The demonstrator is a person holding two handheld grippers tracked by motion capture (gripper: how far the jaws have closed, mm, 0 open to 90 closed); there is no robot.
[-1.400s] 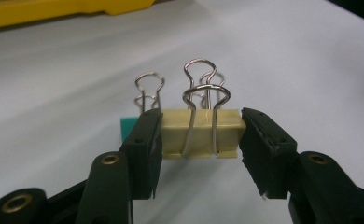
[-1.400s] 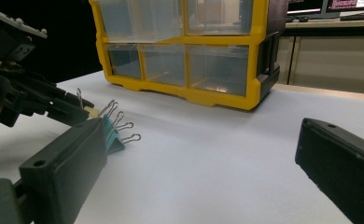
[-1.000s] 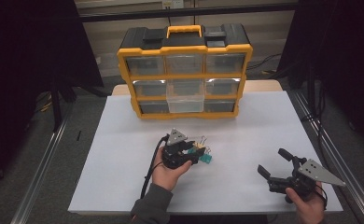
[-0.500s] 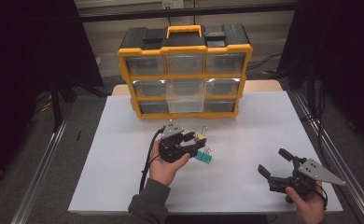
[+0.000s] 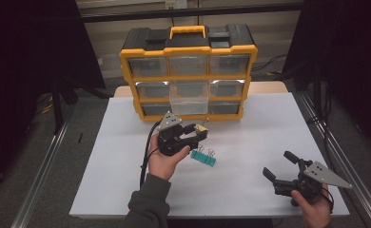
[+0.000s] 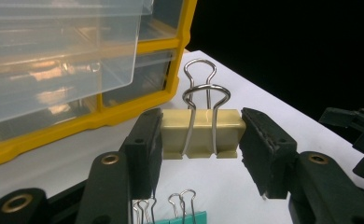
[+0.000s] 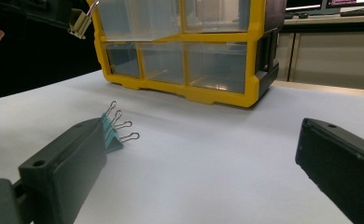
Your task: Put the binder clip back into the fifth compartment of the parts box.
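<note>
Left gripper view looks along the left tool [image 6: 201, 135], whose two black jaws are closed partway on a cream-coloured metal binder clip [image 6: 201, 133] with its silver wire handles standing up; the jaws press the clip's two ends, so the clip is held crosswise between them. Just below that tool, on the white table [image 6: 217, 191], lie the wire loops of teal binder clips [image 6: 182, 215]. Up and ahead of the tool stands the yellow-framed organiser box with clear plastic drawers [image 6: 143, 93], and one clear drawer [image 6: 59, 60] of its middle row is pulled out toward the tool.

From the high view, the left tool [image 5: 193, 134] sits above the table with the cream clip at its tip, close in front of the pulled-out drawer [image 5: 188, 97]. A second ago this tool was lower and nearer the teal clips [image 5: 203, 156]; half a second ago it had begun to lift; now it has risen and swung forward toward the box, leaving the teal clips behind and beneath it. I judge that the pick-up is done and the carry to the open drawer is under way, with the drop into the drawer as the likely next step.

Off to the side, well apart, the right tool [image 5: 286, 171] rests low near the table's near edge, jaws spread wide and empty, in the same place as before.
</note>
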